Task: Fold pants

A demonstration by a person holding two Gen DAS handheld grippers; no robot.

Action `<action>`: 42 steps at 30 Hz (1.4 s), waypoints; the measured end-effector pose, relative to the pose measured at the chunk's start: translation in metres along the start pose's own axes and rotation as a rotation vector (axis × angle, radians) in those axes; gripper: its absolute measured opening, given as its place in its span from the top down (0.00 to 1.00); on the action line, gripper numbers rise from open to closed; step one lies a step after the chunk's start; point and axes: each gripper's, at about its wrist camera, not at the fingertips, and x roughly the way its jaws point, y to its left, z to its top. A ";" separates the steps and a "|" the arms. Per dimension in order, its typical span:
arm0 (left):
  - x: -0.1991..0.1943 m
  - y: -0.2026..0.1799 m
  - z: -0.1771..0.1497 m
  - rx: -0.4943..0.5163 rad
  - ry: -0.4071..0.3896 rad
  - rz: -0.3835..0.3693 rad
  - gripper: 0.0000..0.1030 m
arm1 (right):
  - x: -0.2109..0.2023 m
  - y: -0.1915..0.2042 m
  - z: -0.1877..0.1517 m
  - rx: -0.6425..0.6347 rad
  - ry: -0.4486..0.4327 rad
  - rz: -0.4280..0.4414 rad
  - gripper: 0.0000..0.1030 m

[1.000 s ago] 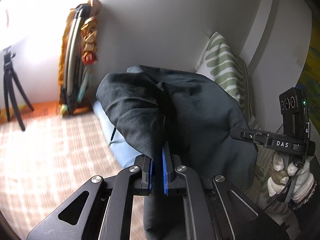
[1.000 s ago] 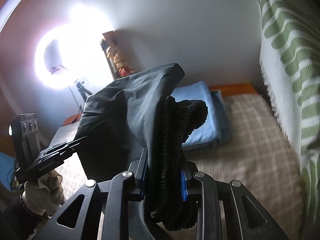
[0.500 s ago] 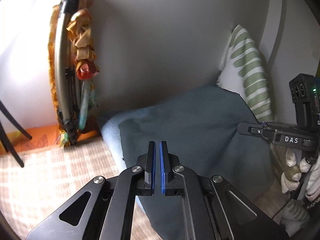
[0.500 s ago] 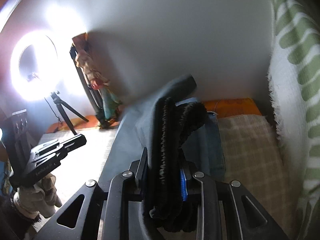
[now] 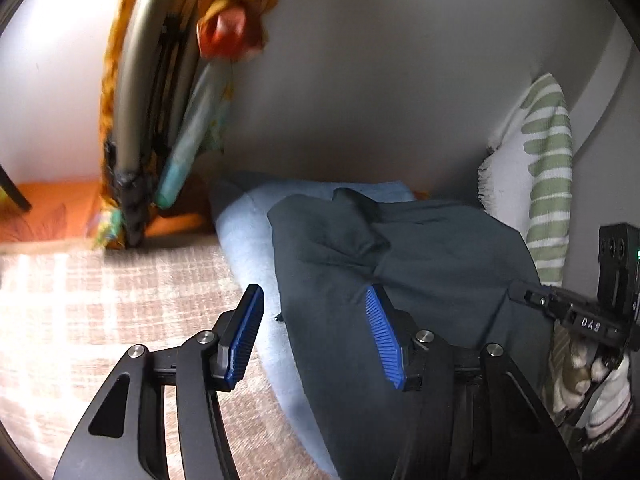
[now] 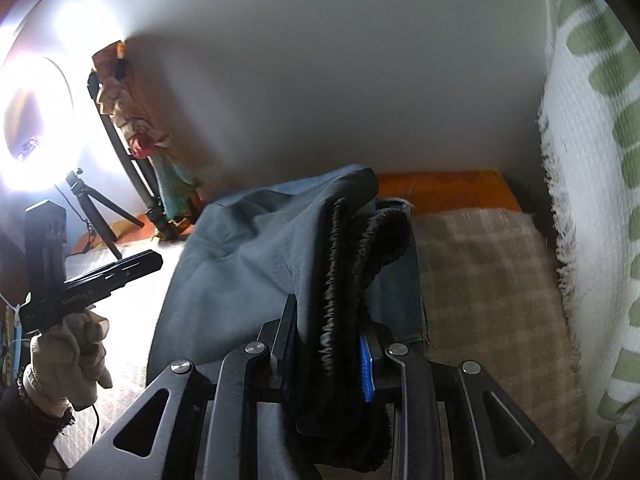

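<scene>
The dark pants (image 5: 400,280) are lying draped over a light blue folded cloth (image 5: 248,248) on the checked bedspread (image 5: 100,300). The left gripper (image 5: 316,324) is hovering with its jaws spread wide, holding nothing, while the right gripper (image 6: 328,344) is clamping the gathered elastic waistband (image 6: 344,272). Lowering that waistband flat before letting go would probably keep edges aligned. No containers are showing.
</scene>
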 end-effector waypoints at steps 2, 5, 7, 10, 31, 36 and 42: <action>0.005 -0.003 -0.001 0.013 -0.006 0.005 0.49 | 0.002 -0.003 0.000 0.003 0.002 0.001 0.76; 0.019 -0.011 -0.001 0.035 0.006 0.034 0.50 | 0.003 -0.004 -0.001 0.006 0.007 0.002 0.76; 0.027 -0.010 0.001 0.024 0.015 0.043 0.57 | 0.004 -0.004 -0.001 0.003 0.008 0.000 0.76; 0.032 -0.014 0.001 0.018 -0.002 0.044 0.91 | 0.004 -0.004 -0.002 0.001 0.007 0.003 0.76; -0.034 -0.013 0.048 0.091 -0.219 0.100 1.00 | 0.009 0.019 0.035 -0.074 -0.035 -0.035 0.76; -0.026 -0.003 0.041 0.096 -0.183 0.100 1.00 | 0.035 -0.004 0.037 -0.027 0.002 -0.055 0.76; -0.020 -0.011 0.031 0.096 -0.143 0.073 0.97 | 0.041 -0.036 0.029 0.070 0.057 -0.029 0.59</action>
